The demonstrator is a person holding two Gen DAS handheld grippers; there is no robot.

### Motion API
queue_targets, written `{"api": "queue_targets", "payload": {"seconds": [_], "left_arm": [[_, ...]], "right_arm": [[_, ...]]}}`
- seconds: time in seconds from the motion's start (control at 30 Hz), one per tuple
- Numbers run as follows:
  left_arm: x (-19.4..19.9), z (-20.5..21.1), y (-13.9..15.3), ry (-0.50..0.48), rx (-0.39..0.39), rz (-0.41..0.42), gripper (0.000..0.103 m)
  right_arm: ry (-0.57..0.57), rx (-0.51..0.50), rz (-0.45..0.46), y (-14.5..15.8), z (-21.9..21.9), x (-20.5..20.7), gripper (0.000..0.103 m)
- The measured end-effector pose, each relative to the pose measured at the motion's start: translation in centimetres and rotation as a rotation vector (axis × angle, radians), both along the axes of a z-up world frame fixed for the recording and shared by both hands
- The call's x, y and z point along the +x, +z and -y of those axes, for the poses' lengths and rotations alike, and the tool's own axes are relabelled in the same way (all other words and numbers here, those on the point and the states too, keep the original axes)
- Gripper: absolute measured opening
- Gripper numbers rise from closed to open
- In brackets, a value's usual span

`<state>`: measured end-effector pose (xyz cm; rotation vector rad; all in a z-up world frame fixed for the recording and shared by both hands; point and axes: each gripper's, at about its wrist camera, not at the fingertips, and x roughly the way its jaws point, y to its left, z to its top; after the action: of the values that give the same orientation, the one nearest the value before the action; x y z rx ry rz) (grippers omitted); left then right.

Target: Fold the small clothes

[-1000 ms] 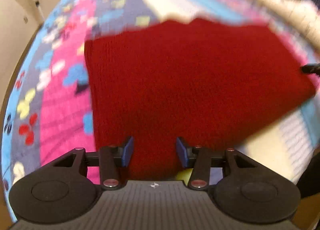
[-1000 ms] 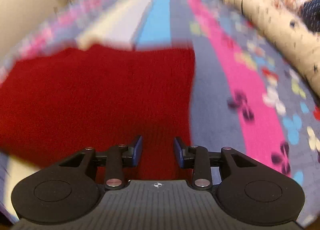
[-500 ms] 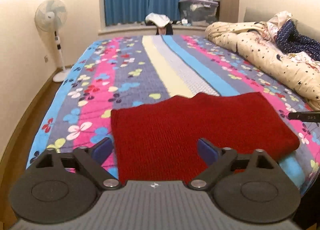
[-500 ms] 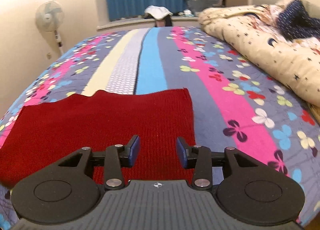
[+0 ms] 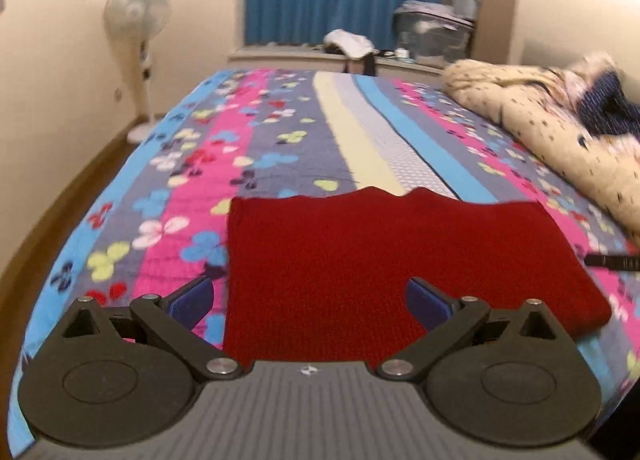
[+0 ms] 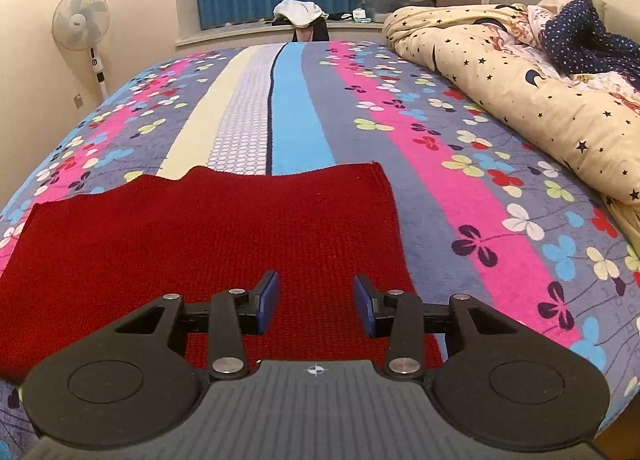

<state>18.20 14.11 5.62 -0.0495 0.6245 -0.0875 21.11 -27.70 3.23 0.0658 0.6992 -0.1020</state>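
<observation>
Red knit [image 5: 384, 260] lay flat on bed [image 6: 460, 188].
Left claw [image 5: 308, 300] spread wide, right claw [image 6: 316, 308] released (both empty).

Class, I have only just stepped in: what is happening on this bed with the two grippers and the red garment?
A person holds a gripper in each hand above a red knitted garment that lies flat on a flowered bedspread. Neither gripper grips it. The left gripper is spread wide open over the garment's near left part. The right gripper is open over its near right part. A rumpled quilt lies to the right.
</observation>
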Motion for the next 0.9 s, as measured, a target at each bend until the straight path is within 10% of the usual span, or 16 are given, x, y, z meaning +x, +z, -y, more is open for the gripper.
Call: {"api": "queue_targets", "payload": {"seconds": [0.27,0.37,0.47,0.57,0.9], "left_arm": [[2.6,-2.7,4.2,-0.065,0.125,0.171,0.097],[3.8,-4.5,3.1,-0.013,0.083,0.176,0.076],[5.7,-5.9,0.3,0.075,0.057,-0.031,0.031],[6.0,-7.6,0.8,0.127,-0.030,-0.013,0.030],[8.0,-10.0,0.0,0.193,-0.067,-0.097,0.031]], "right_arm": [[0.041,-0.014,-0.003,-0.4,-2.5,0.2,0.043],[0.074,-0.022,-0.002,-0.6,-3.9,0.1,0.042],[0.109,-0.034,-0.012,-1.1,-5.3,0.1,0.038],[0.208,0.001,-0.002,-1.3,-6.8,-0.1,0.001],[0.764,-0.076,0.167,-2.2,-18.7,-4.5,0.016]]}}
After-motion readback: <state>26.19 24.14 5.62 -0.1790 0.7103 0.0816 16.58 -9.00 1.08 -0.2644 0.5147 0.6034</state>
